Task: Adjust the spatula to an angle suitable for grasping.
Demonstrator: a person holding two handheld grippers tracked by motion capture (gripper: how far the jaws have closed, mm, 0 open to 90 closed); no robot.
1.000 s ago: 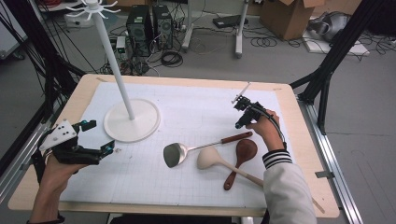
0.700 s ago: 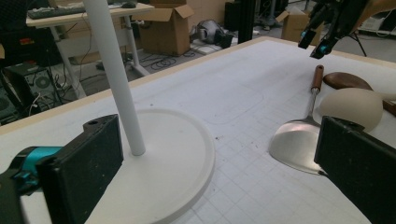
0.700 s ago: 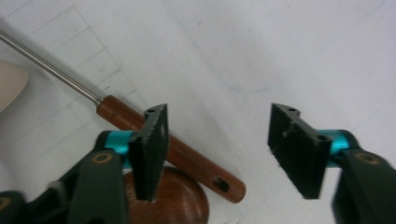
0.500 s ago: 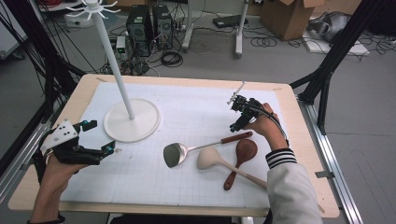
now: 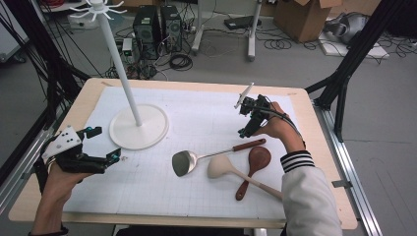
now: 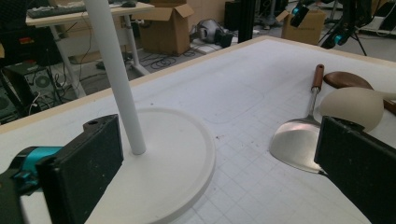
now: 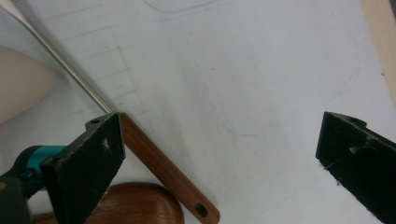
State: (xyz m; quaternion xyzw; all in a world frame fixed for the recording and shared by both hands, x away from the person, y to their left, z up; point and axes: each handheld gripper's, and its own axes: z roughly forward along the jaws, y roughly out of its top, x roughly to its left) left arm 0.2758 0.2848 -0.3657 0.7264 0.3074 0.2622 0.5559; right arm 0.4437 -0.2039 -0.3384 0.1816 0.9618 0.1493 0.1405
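Observation:
A metal spatula (image 5: 183, 162) with a brown wooden handle (image 5: 249, 145) lies on the white mat, next to a beige spoon (image 5: 219, 166) and a dark wooden spoon (image 5: 259, 156). My right gripper (image 5: 249, 128) hovers just above the handle's end, pointing down. Its jaws have just been opening and now stand wide apart with nothing gripped. In the right gripper view (image 7: 224, 158) the handle (image 7: 163, 172) rests on the mat by the left jaw. My left gripper (image 5: 105, 143) is open near the mat's left edge, facing the white stand (image 6: 114, 70) and the spatula (image 6: 296, 144).
The white stand's round base (image 5: 139, 127) sits at the mat's back left, with its pole (image 5: 120, 64) rising to hooks at the top. The wooden table edge (image 5: 314, 123) runs close to the right hand. Black frame posts flank the table.
The right gripper has lifted slightly off the spatula's handle and its jaws have spread. The spatula, the spoons and the left hand have not moved.

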